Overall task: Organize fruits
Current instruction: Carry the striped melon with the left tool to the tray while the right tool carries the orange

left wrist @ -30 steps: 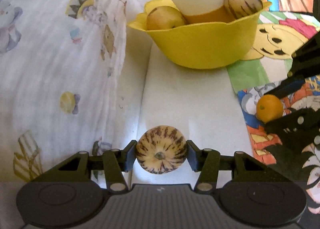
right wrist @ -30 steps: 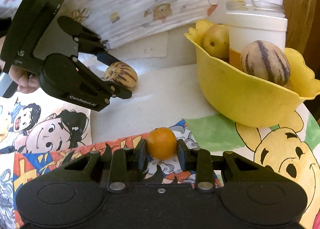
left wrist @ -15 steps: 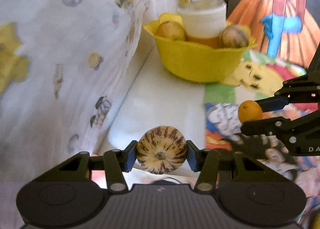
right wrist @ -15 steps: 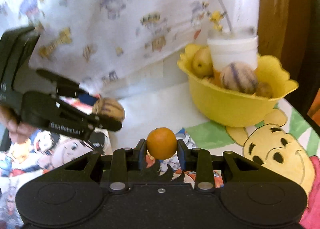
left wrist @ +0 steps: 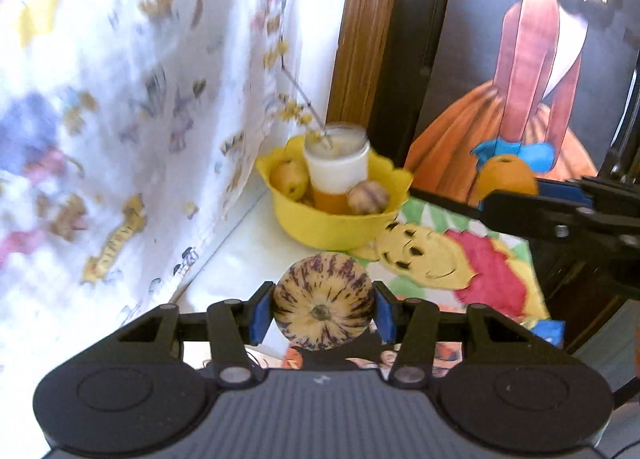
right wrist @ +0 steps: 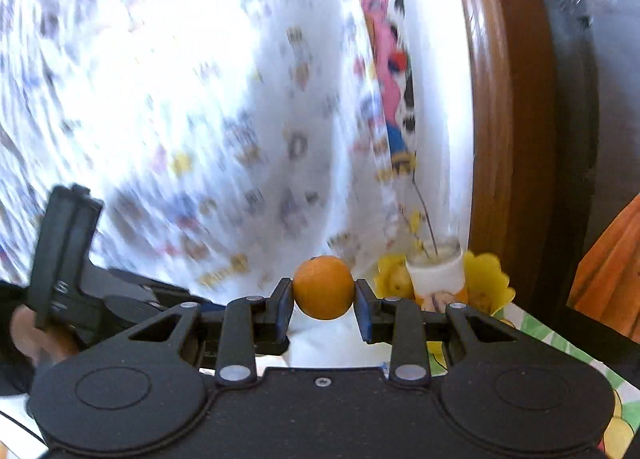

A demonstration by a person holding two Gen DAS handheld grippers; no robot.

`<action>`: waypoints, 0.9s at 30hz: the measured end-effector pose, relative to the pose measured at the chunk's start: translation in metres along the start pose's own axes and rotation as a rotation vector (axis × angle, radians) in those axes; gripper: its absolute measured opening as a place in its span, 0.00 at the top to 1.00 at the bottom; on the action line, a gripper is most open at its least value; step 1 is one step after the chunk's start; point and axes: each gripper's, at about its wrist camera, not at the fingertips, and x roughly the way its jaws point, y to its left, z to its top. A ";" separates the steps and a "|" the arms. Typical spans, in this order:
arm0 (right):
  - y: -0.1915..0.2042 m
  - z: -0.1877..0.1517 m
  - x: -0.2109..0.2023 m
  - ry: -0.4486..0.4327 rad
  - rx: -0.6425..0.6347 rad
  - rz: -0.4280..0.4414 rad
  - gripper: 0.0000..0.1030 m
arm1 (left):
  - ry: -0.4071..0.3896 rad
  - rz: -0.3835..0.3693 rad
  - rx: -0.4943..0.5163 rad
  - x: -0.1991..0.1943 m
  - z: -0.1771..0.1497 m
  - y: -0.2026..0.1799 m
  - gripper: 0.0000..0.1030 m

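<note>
Closest to you, your left gripper [left wrist: 323,306] squeezes a striped melon [left wrist: 323,306], cream with purple streaks. Its blue pads [left wrist: 258,313] press on both sides, and the stem end faces the camera. Your right gripper [right wrist: 323,302] is closed almost all the way on a small orange [right wrist: 323,287], pinching it across the middle. Both fruits are up in the air, not on the table. From the left camera, the orange [left wrist: 505,178] sits off to the right of the melon, well apart from it.

Farther away is the yellow bowl [left wrist: 332,227]. It stands on the white table top [left wrist: 248,247], near the cartoon curtain [left wrist: 120,99] and beside the bear picture [left wrist: 424,259] on the mat. The bowl is already crowded. A white jar [left wrist: 336,167] with a twig stands in the middle. A yellow fruit [left wrist: 291,178] lies left of the jar, and another striped melon [left wrist: 367,197] lies at the front right.

I think the fruits go in that bowl. Bring one hand in at a time so the grippers don't bump. Go for the free spots, which look to be at the front left and maybe behind the jar, though the blur makes that hard to see. Keep off the twig and the jar, because they could tip. Lower each fruit until it rests on something, then let go softly. The melon is big and round, so it may roll.
</note>
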 end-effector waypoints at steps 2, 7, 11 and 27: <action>0.011 0.002 -0.028 -0.031 0.031 -0.004 0.67 | -0.012 -0.001 -0.003 -0.018 0.002 -0.005 0.47; 0.036 0.004 -0.101 -0.086 0.107 -0.023 0.67 | -0.049 -0.004 0.009 -0.061 0.002 -0.017 0.47; 0.051 -0.015 -0.143 -0.074 0.131 -0.070 0.67 | -0.066 -0.002 0.015 -0.090 -0.014 -0.024 0.47; 0.061 -0.152 -0.182 -0.088 0.144 -0.168 0.67 | -0.021 -0.123 0.015 -0.088 -0.153 -0.052 0.47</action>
